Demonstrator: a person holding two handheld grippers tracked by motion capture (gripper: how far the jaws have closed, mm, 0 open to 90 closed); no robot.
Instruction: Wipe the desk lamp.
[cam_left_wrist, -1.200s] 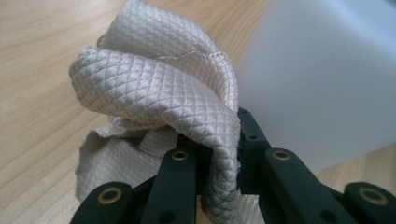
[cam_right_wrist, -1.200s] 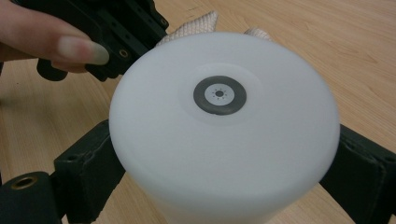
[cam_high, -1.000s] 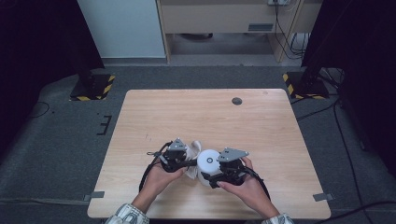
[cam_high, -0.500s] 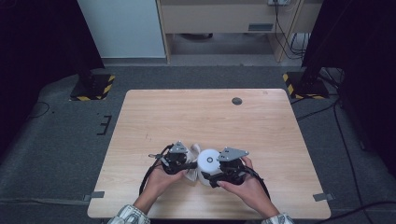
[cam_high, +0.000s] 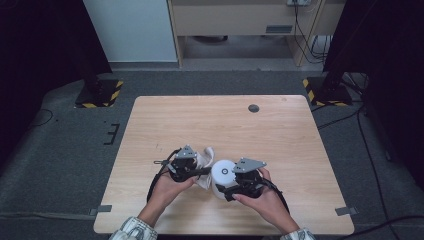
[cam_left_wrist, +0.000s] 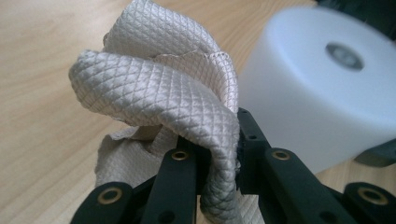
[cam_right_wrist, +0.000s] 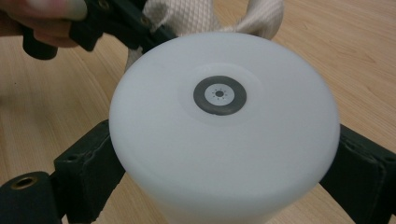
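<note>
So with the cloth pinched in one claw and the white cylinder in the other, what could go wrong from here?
The left claw grips only a bunched fold of the cloth, so wiping hard could pull it free. The right claw clamps the smooth white cylinder at its sides; a sideways push from the cloth might twist or tip it.

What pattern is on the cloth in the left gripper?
A fine diamond quilted weave on the pale beige cloth, clearest in the left gripper view.
</note>
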